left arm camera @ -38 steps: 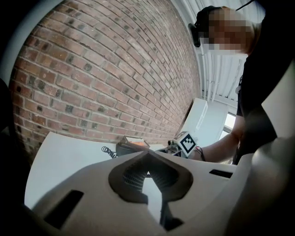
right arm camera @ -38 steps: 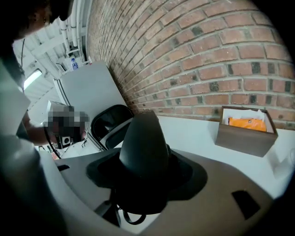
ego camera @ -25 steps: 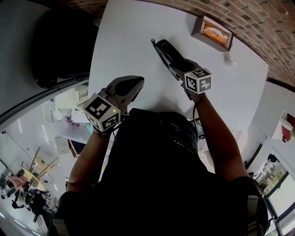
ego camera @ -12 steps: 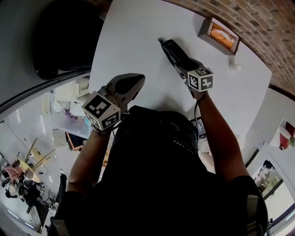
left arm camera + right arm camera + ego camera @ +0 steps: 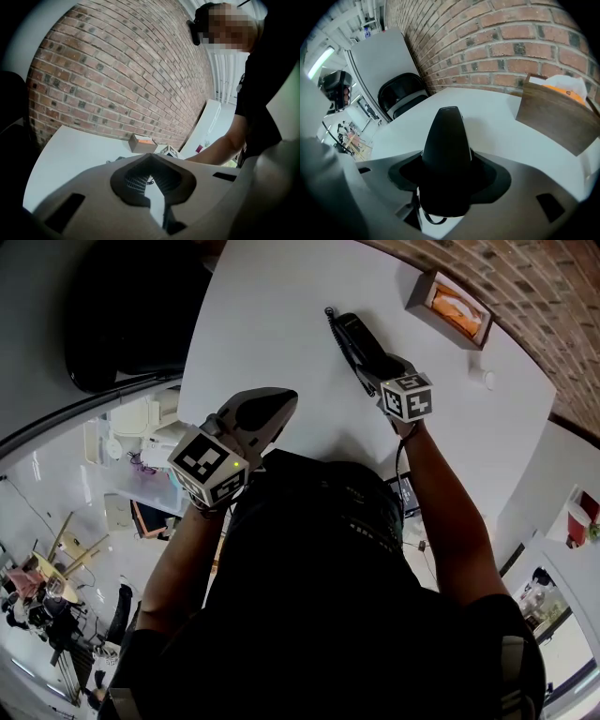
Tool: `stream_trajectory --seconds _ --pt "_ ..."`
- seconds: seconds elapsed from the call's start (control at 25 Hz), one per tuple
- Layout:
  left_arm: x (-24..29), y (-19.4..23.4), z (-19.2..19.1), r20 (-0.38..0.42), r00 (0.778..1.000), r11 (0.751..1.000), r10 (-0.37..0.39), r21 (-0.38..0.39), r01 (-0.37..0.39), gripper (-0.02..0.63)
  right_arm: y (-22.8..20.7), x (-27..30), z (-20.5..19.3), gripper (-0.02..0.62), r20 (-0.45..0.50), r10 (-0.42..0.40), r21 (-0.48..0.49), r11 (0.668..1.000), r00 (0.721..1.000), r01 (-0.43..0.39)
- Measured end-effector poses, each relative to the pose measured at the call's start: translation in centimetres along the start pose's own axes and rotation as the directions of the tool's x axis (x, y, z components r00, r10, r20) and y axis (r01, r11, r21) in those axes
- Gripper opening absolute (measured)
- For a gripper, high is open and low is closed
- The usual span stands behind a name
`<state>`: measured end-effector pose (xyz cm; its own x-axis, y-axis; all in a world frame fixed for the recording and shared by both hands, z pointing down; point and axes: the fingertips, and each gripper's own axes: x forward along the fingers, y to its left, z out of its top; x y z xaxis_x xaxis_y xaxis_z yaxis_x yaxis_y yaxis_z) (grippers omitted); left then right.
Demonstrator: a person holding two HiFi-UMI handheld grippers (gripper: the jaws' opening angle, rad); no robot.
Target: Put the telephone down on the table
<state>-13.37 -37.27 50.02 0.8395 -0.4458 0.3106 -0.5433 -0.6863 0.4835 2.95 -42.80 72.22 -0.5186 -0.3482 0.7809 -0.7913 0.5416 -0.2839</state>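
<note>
A black telephone handset (image 5: pixel 359 341) lies along my right gripper (image 5: pixel 377 374), which is shut on its near end. The handset is over the white table (image 5: pixel 267 324), and its cord (image 5: pixel 330 317) trails from the far end. I cannot tell whether it touches the tabletop. In the right gripper view the telephone (image 5: pixel 447 154) sticks out from between the jaws of the right gripper (image 5: pixel 449 190), pointing across the table (image 5: pixel 501 117). My left gripper (image 5: pixel 279 406) hovers at the table's near edge, shut with nothing in it. In its own view the left gripper (image 5: pixel 152 182) has its jaws together.
A wooden box with orange contents (image 5: pixel 448 307) stands at the table's far right by the brick wall; it also shows as the box (image 5: pixel 555 117) and the box (image 5: pixel 142 143). A small white object (image 5: pixel 485 379) lies near it. A black chair (image 5: pixel 122 315) stands left of the table.
My right gripper has carried the telephone a little farther out and to the right over the table. The left gripper has stayed about where it was.
</note>
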Motion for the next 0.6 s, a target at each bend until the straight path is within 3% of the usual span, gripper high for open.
stream_trajectory --seconds 0.16,0.6 --pt "-0.1 -0.2 -0.2 -0.004 1.000 1.000 0.005 -0.006 -0.005 0.008 -0.1 0.5 -0.8 0.270 -0.039 -0.003 -0.042 0.999 0.999 0.002" --pt "0.1 -0.9 -0.5 -0.007 1.000 1.000 -0.002 0.001 0.002 0.008 -0.1 1.6 -2.3 0.270 -0.076 -0.013 -0.032 0.999 0.997 0.011"
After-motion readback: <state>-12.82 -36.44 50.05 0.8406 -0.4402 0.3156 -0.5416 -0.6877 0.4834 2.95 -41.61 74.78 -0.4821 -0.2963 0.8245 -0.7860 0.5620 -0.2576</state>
